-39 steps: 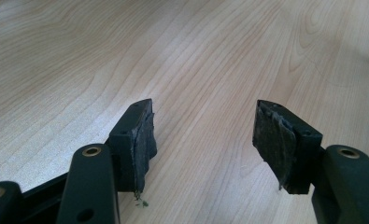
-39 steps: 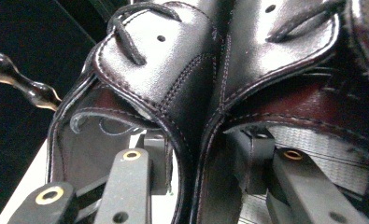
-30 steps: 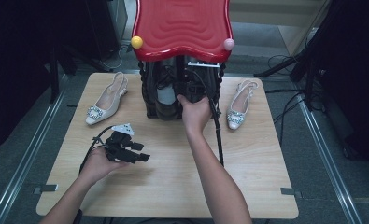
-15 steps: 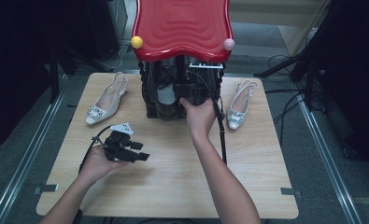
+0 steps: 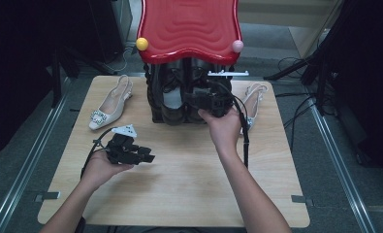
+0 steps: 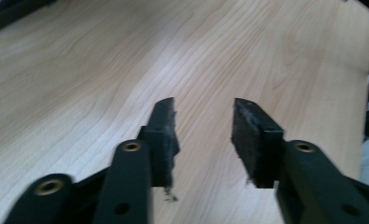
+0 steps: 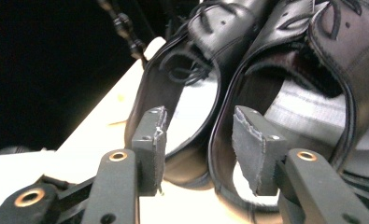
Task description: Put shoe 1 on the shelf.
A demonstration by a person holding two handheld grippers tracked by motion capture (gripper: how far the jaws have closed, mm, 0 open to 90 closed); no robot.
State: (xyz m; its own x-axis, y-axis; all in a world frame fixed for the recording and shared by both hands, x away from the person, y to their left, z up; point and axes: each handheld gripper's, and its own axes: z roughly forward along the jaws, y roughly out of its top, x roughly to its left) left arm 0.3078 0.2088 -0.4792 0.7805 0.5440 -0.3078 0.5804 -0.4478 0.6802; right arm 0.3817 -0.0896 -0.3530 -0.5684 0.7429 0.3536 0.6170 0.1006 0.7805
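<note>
A pair of black shoes (image 5: 172, 104) (image 7: 247, 70) stands on the table under a red wavy-topped stand (image 5: 189, 29). My right gripper (image 5: 189, 98) (image 7: 198, 114) points at them from the right. Its jaws have just been opening and are open; nothing sits between the pads, and the shoes' rims lie just beyond the tips. My left gripper (image 5: 148, 157) (image 6: 203, 105) hovers low over bare wood at the front left. Its jaws have just been closing partway, and they are open with nothing between them.
A pale slingback heel (image 5: 106, 107) lies left of the stand and a second one (image 5: 252, 99) lies to its right. The stand carries a yellow ball (image 5: 142, 43) and a pink ball (image 5: 237, 46). The wooden table (image 5: 189, 179) has metal rails along both sides.
My right hand has drawn back from the black shoes, a little to the right and toward the near edge. The left hand stays where it was.
</note>
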